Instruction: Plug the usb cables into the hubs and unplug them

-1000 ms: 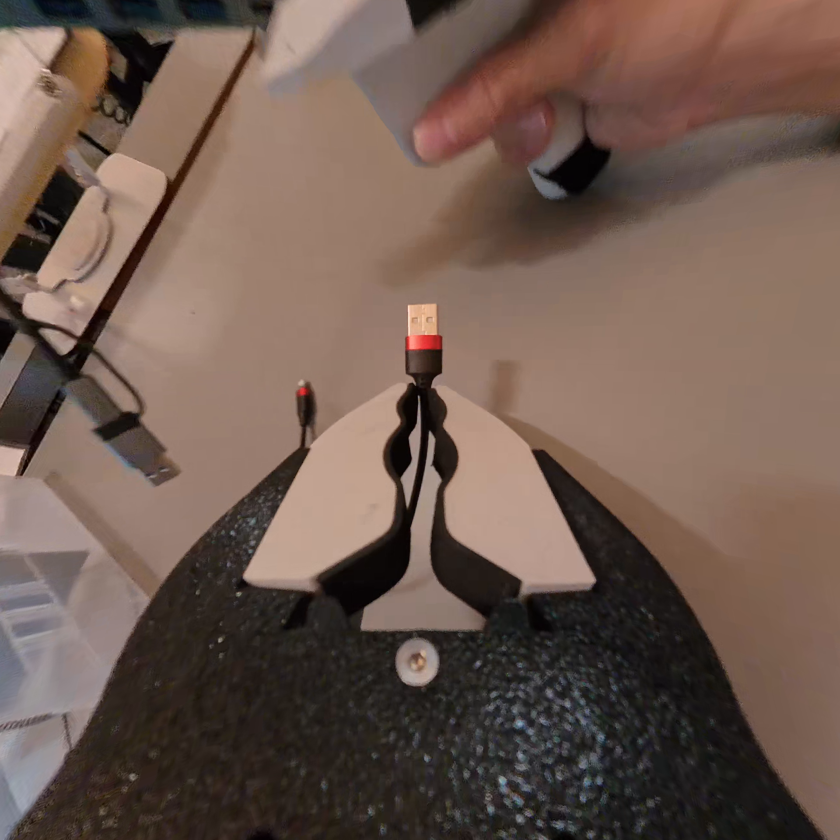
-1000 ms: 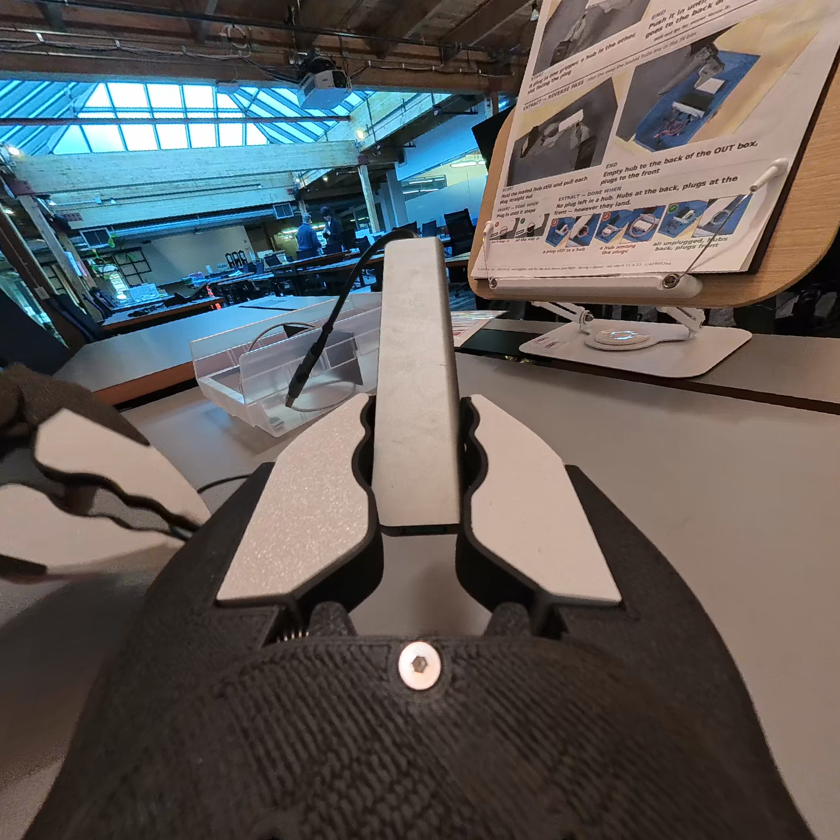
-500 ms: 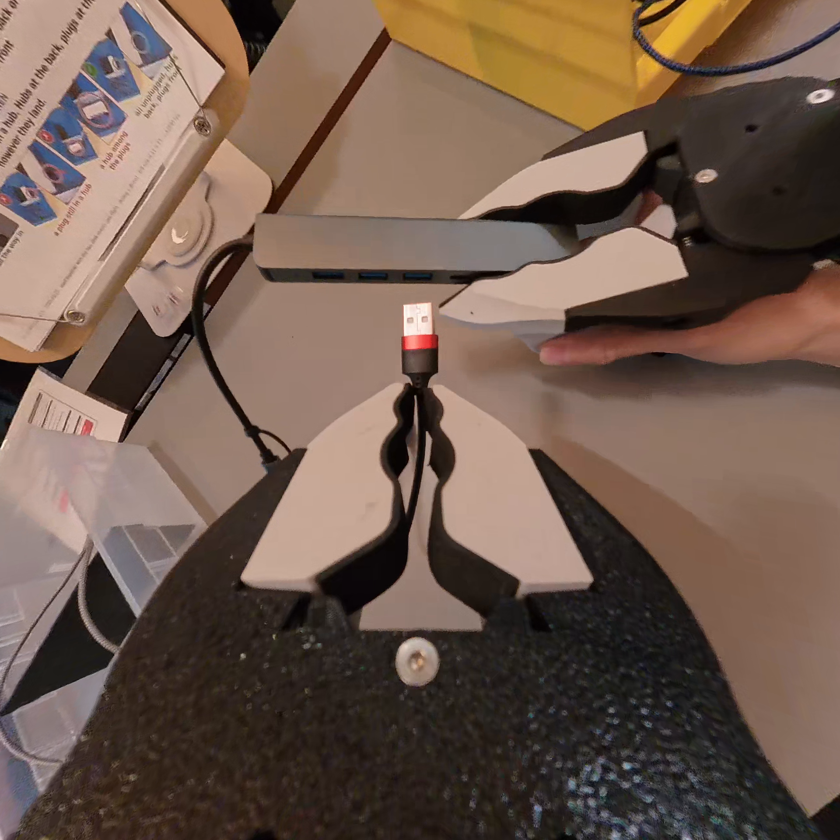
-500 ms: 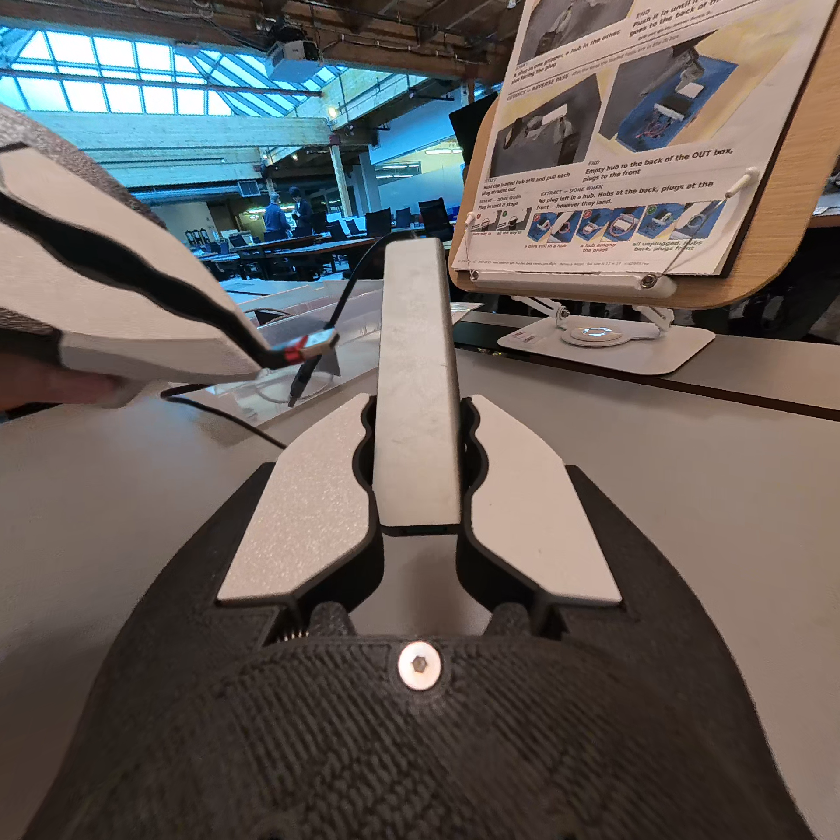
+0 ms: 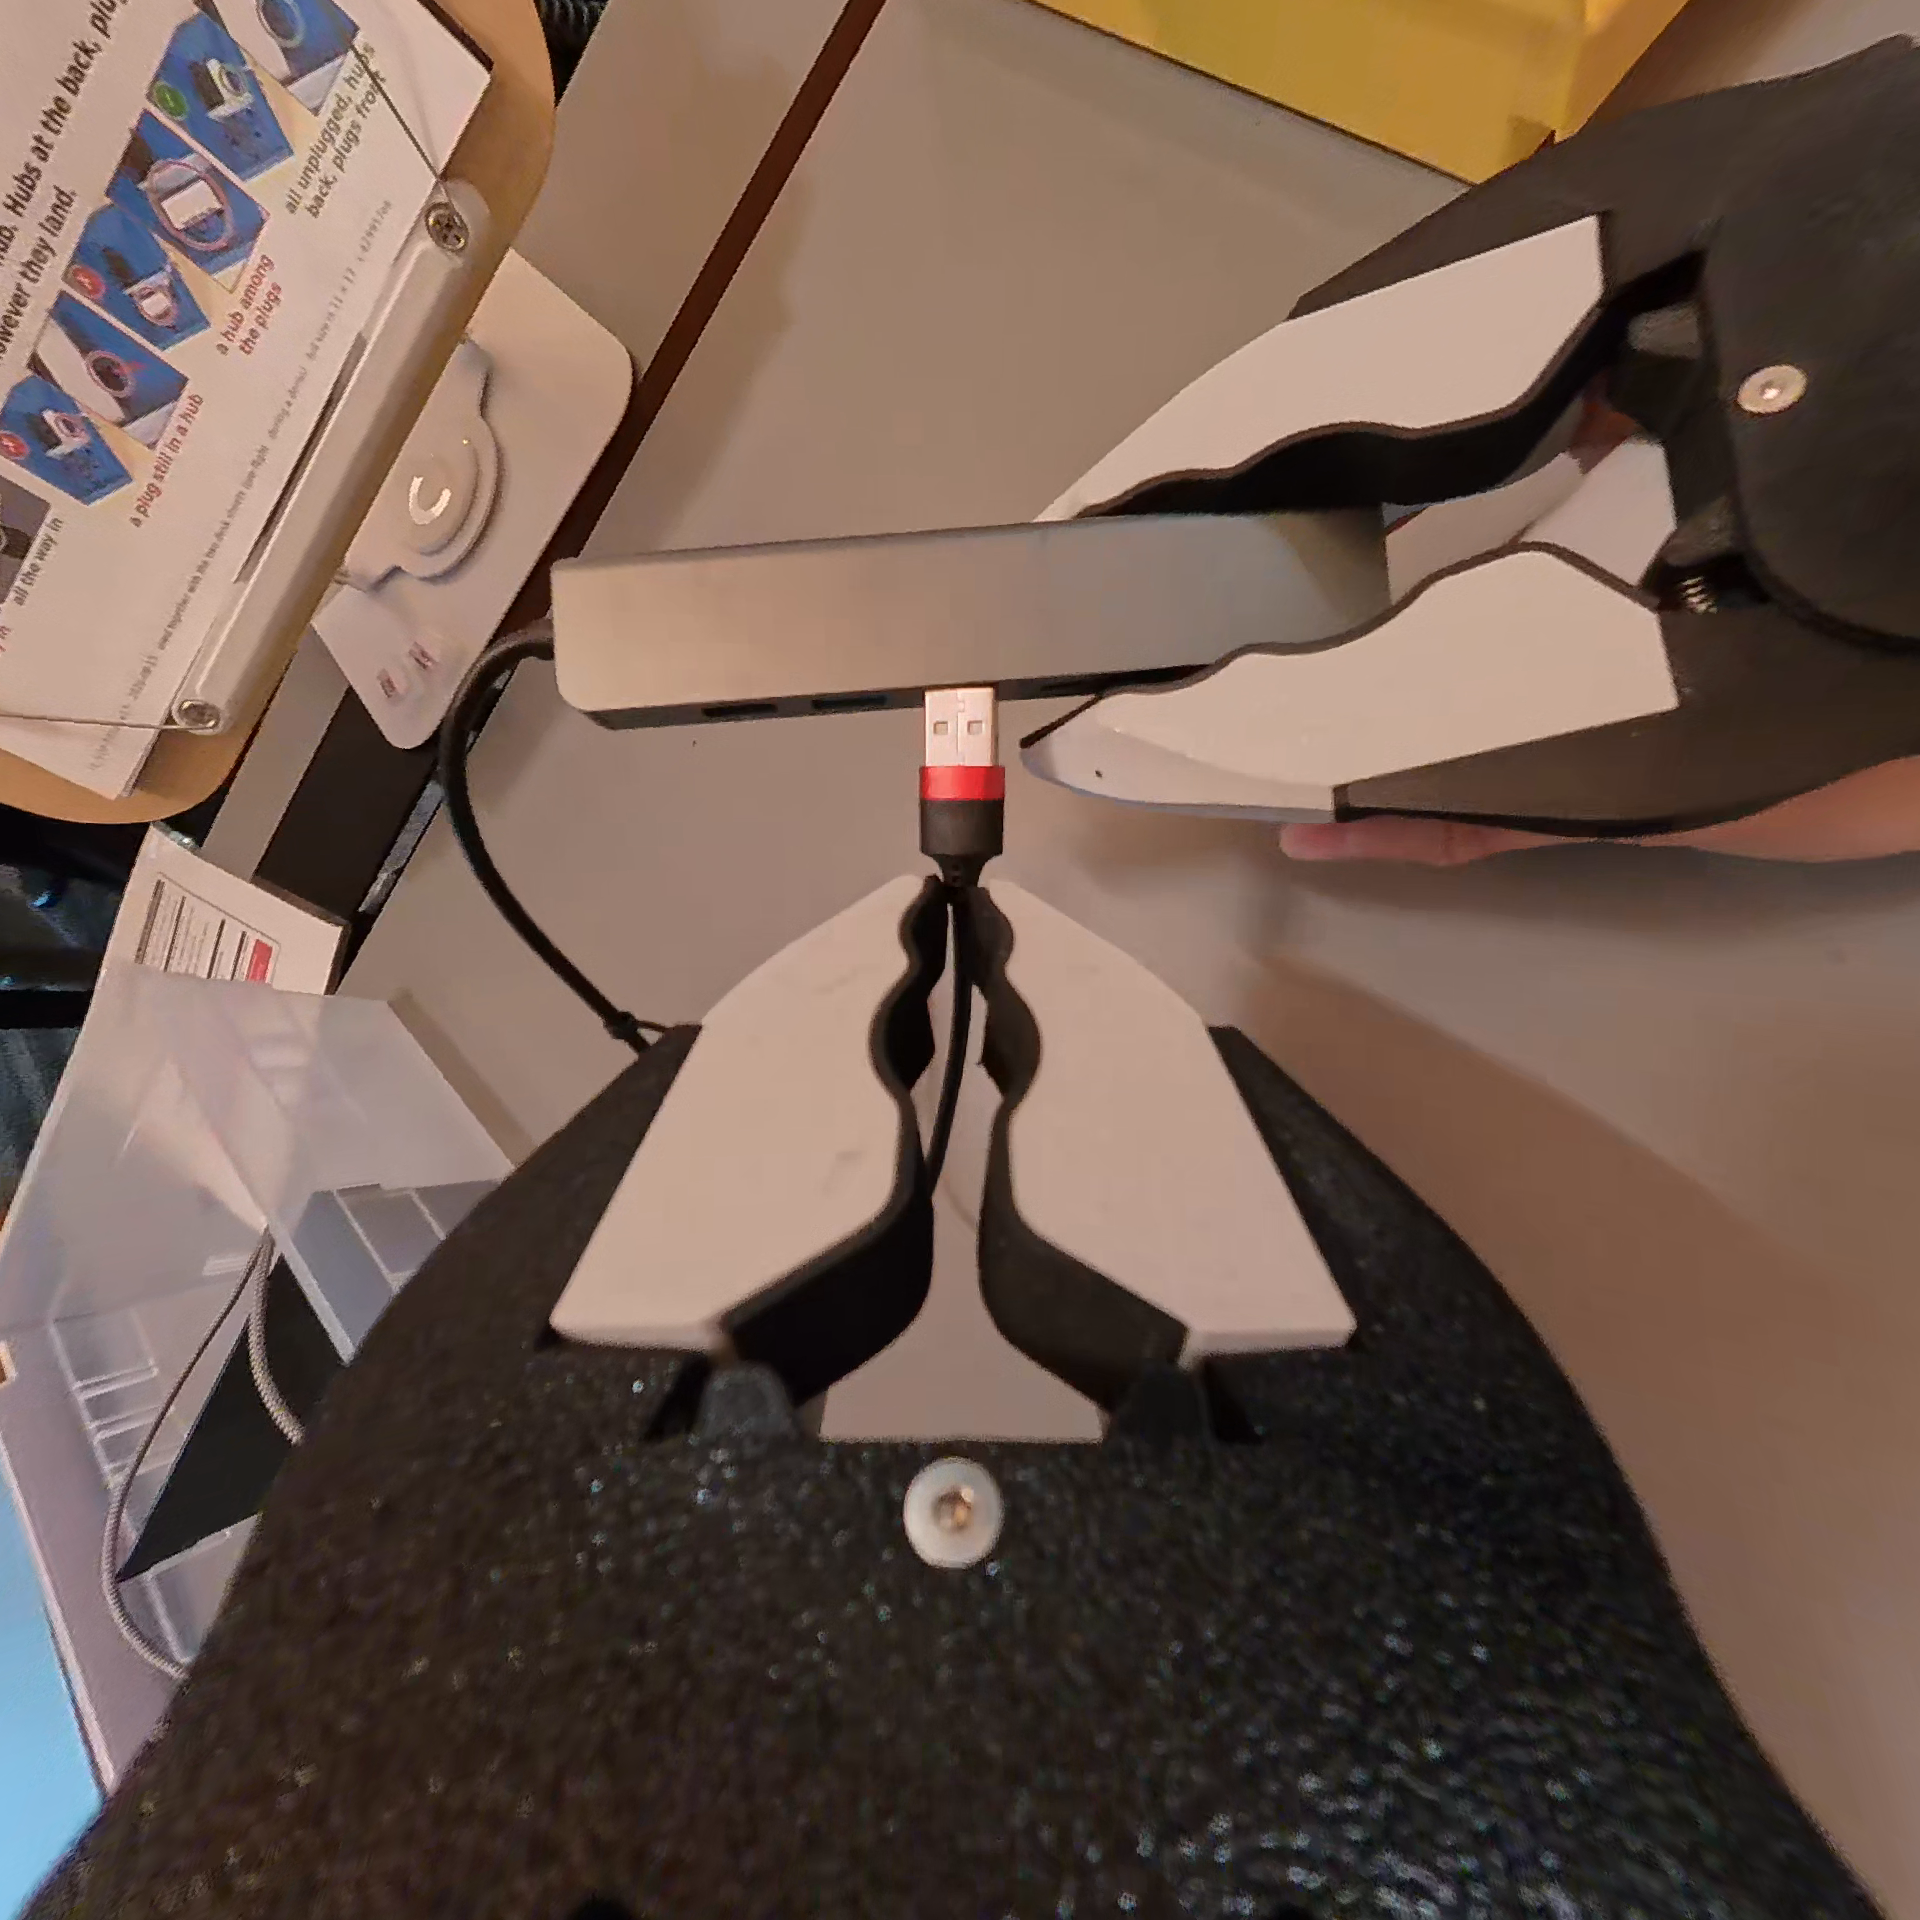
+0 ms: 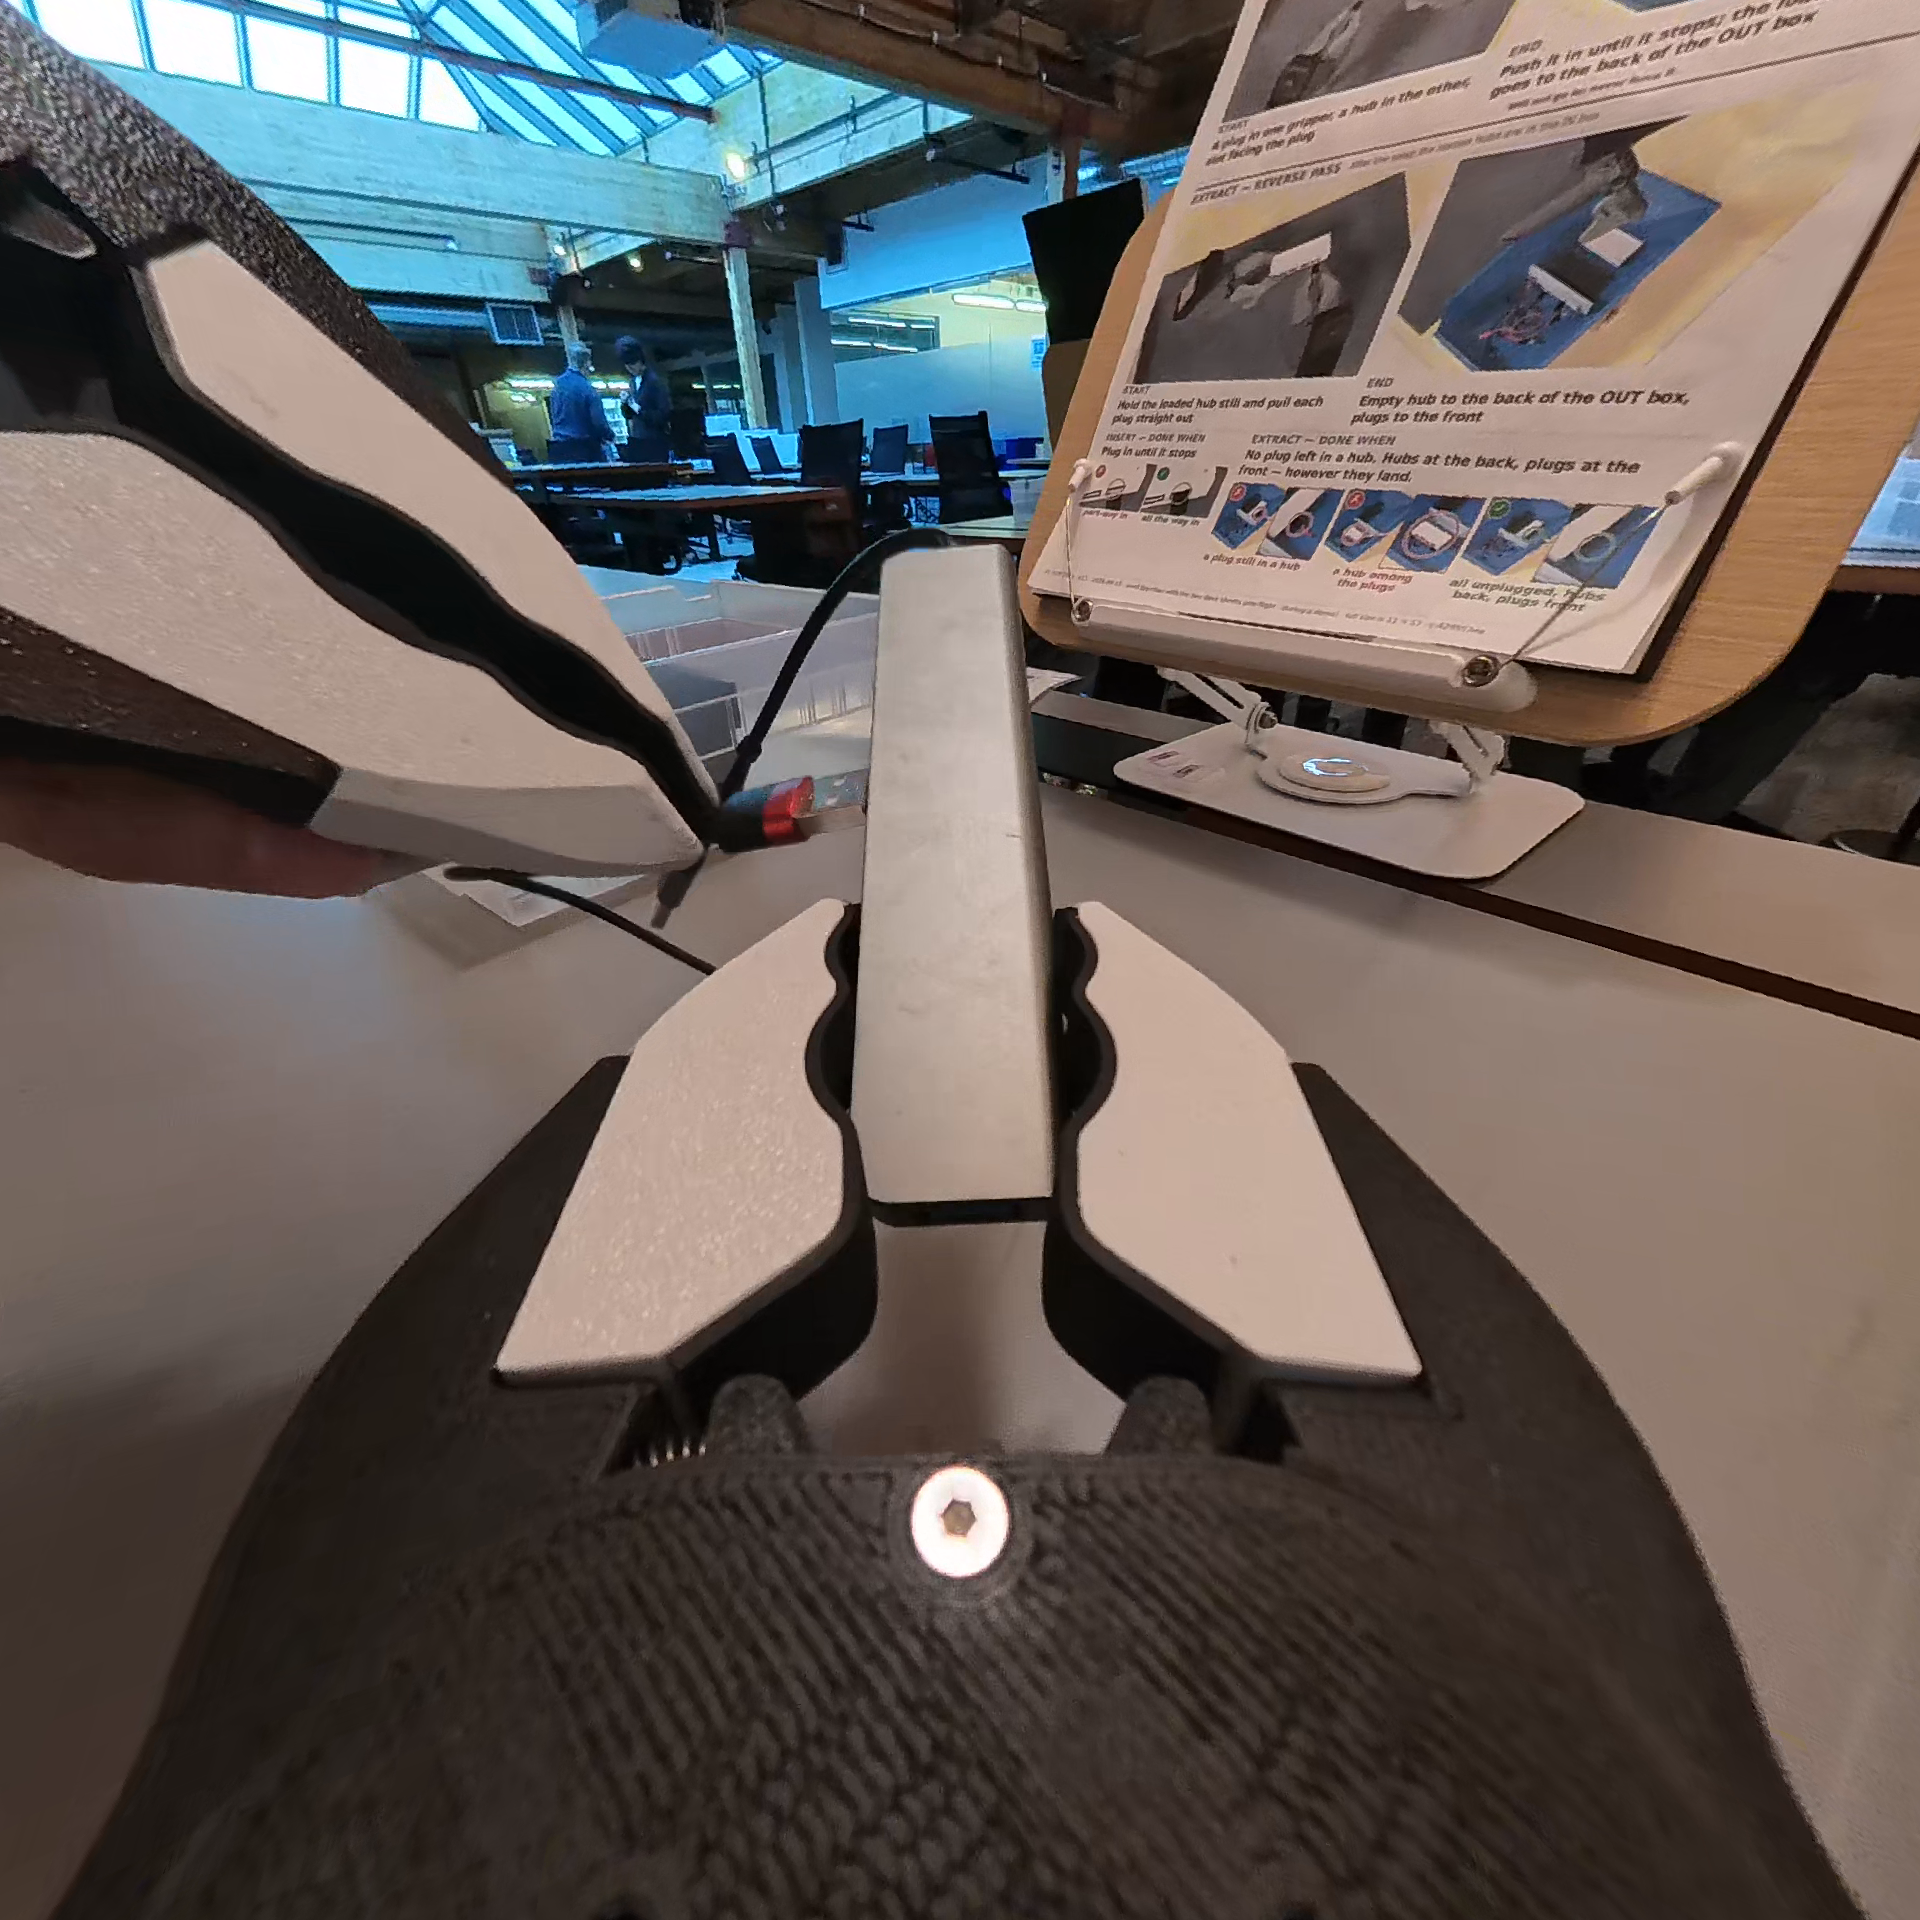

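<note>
Closing the last of the gap since half a second ago, the red-collared USB plug now has its metal tip right at the port edge of the grey hub, where before it stood clearly short of it. From where I stand, the left claw is pinched together on the thin black cable just behind the plug, so the plug sticks out at twelve o'clock with little to stiffen it. The right claw is clamped on the hub's body, holding it above the table; in the left wrist view the hub lies across from nine to three o'clock. Whether the tip has entered the port I cannot tell (the metal shell looks almost wholly exposed, so I judge it barely started). To do this well, I would keep the hub dead still, push straight along the plug's axis toward twelve o'clock, and go gently: held by the cable, the plug could buckle or skate sideways toward the neighbouring ports. The instruction sheet stand sits well clear.
</note>
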